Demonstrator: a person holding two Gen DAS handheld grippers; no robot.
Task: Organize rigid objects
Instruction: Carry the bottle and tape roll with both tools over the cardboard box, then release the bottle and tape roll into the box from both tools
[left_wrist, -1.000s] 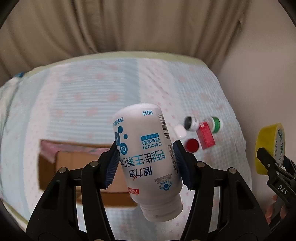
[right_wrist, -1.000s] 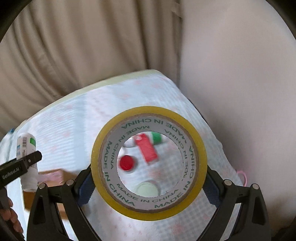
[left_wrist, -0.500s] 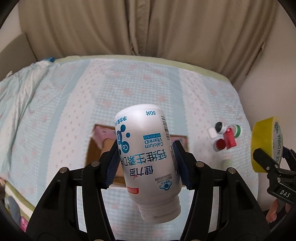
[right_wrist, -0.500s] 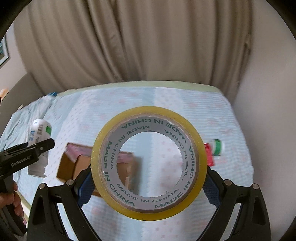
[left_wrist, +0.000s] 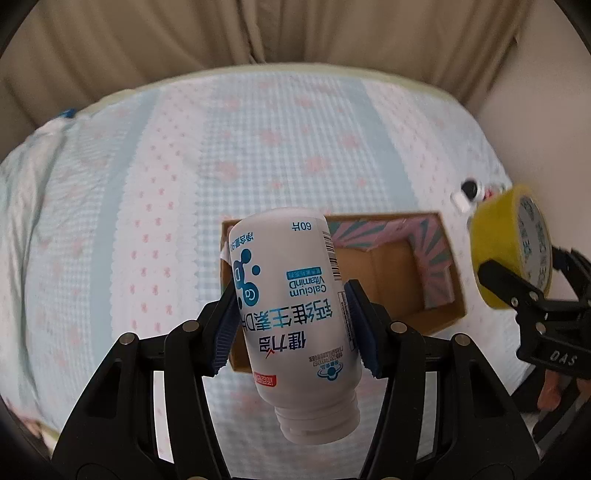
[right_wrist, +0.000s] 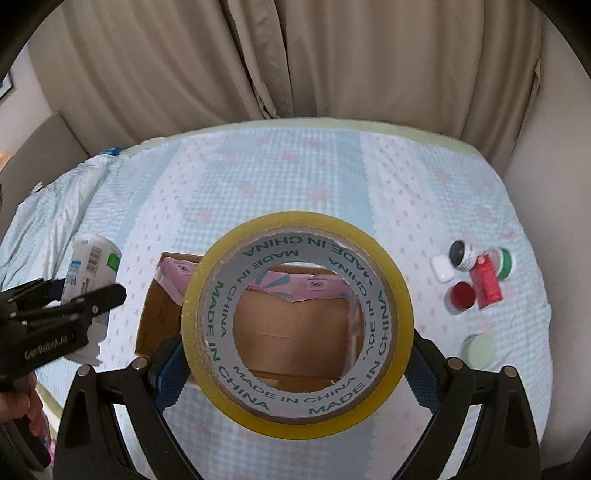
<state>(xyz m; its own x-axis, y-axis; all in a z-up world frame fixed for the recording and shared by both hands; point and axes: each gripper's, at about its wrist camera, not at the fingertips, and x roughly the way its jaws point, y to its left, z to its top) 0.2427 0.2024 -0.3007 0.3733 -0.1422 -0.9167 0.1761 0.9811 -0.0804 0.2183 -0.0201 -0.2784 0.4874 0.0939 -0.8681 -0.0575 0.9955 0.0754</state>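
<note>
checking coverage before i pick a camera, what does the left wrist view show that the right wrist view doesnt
Only the left wrist view shows the white bottle's front label and open neck, clamped in the left gripper.

Only the right wrist view shows the red jar, the red box, the pale green lid, and the box floor through the tape roll in the right gripper.

Both show the cardboard box, bedspread, curtain.

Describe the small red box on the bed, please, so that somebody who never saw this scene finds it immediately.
Start at the open cardboard box on the checked bedspread, then look right to the cluster of small items near the bed's right edge. The red box lies between the green-rimmed lid and the round red cap. It is the only rectangular red item there.
</note>
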